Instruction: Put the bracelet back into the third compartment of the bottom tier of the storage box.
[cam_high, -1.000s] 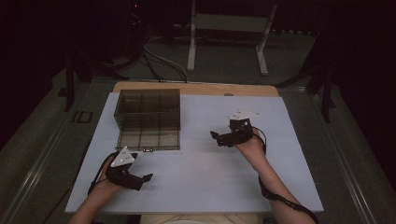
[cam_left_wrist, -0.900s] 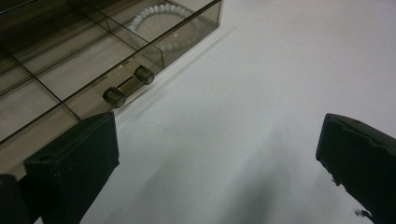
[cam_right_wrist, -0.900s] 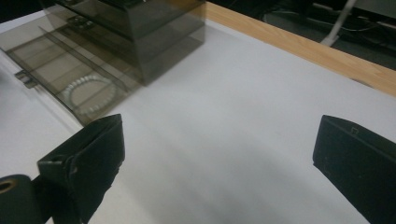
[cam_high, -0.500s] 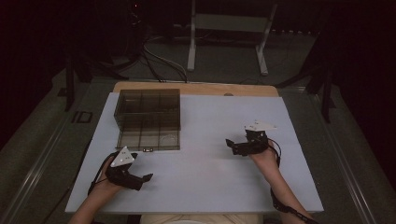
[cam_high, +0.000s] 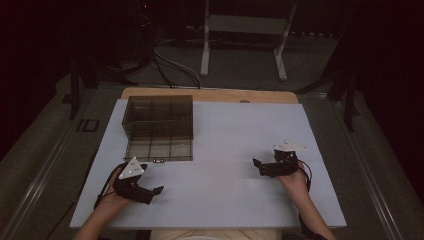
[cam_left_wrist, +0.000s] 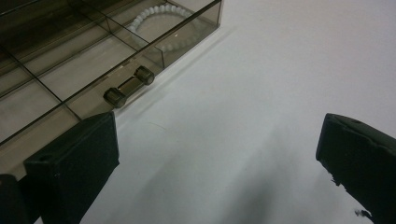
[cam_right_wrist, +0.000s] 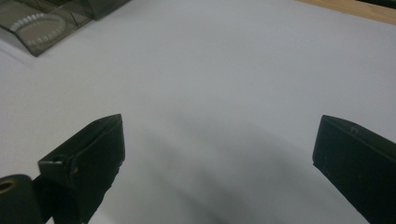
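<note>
Right gripper (cam_high: 261, 166) has drawn back, jaws wide; bead bracelet (cam_left_wrist: 159, 17), apparently, lies beyond left gripper's (cam_high: 152, 192) wide jaws.

The high view looks down and forward over the whole counter (cam_high: 225, 130); both tool views sit low and close, sharing the box (cam_high: 159, 127) corner with its bead ring (cam_left_wrist: 161, 14).

The compartment box (cam_high: 159, 127) is smoky, see-through plastic with a glossy sheen. The bead bracelet (cam_left_wrist: 159, 18) inside looks pearly white. The table's white cover (cam_high: 225, 150) is smooth and matt; bare wood (cam_high: 210, 95) shows at its far edge.
</note>
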